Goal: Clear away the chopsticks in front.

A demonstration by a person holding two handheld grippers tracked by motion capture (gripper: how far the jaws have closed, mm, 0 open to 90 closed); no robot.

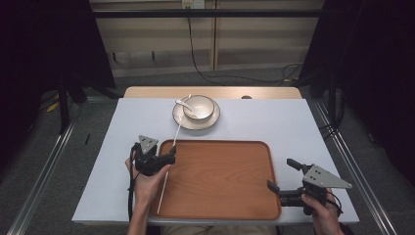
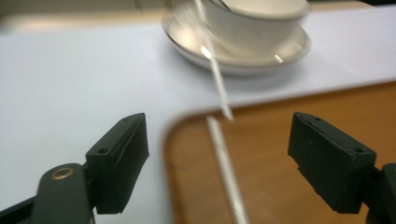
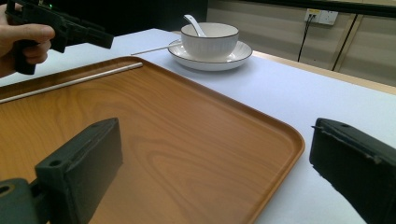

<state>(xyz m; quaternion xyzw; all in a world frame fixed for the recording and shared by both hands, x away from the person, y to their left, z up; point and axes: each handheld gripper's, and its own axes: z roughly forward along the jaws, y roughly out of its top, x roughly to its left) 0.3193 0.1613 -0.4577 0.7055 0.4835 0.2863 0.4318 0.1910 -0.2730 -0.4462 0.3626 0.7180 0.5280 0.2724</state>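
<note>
Chopsticks point(image 1: 167, 172) are lying near our left gripper point(image 1: 166, 155). One white stick is resting inside the wooden tray point(image 1: 220, 181), along its left edge. The other stick point(image 1: 179, 125) is pointing from the tray's far left corner up to the plate point(image 1: 177, 117). A bowl point(image 1: 199, 106) with a spoon point(image 1: 183, 102) in it is sitting on that plate, near the far edge of the table point(image 1: 274, 122).

We are holding our left gripper over the tray's left rim, with its jaws wide apart and the stick lying between them. We are holding our right gripper point(image 1: 283, 177) at the tray's near right corner, with its jaws wide apart too and nothing in them.

Most of the tray is lying bare, so we are seeing lots of room there. The white table between the tray and its right edge is lying open as well.
</note>
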